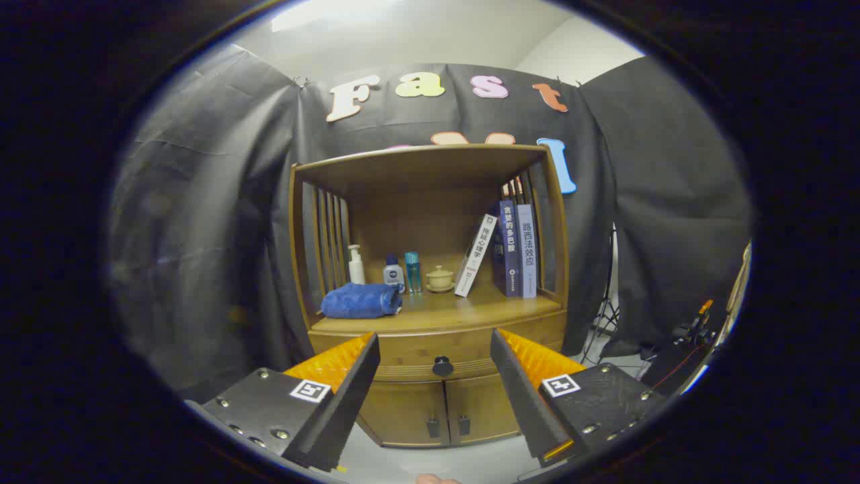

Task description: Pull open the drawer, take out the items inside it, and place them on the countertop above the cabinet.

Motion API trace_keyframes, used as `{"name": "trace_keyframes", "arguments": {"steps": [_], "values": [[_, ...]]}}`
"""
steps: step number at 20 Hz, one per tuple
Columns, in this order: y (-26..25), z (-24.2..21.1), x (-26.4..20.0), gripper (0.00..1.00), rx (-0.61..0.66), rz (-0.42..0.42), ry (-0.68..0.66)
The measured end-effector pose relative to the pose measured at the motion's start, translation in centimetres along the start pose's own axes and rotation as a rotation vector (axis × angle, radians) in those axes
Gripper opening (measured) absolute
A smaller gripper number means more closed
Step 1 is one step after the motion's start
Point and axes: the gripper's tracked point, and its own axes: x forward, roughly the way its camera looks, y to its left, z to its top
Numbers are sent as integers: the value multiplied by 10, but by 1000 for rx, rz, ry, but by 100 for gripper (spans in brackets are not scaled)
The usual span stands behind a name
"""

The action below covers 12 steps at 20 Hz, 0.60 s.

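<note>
gripper (pixel 435 349): fingers spread wide, holding nothing, short of the cabinet | drawer (pixel 440 356): closed, knob (pixel 442 366) centred between the fingers, open air around it | countertop (pixel 470 310): front edge bare; blue towel (pixel 360 300) left, books (pixel 514 249) right

- Light's coming from a ceiling panel (pixel 322 17) high above the gripper (pixel 435 390), whose fingers are spread wide, holding nothing.
- Cabinet (pixel 430 296) ahead is showing sharp, evenly lit; its shelf recess is sitting in soft shadow.
- Fisheye's bending edges; cloth at far left is blurring, dimming.
</note>
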Motion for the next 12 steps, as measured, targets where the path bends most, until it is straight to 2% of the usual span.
{"name": "trace_keyframes", "arguments": {"steps": [12], "values": [[16, -7, -4, 99, -3, 52, -6]]}}
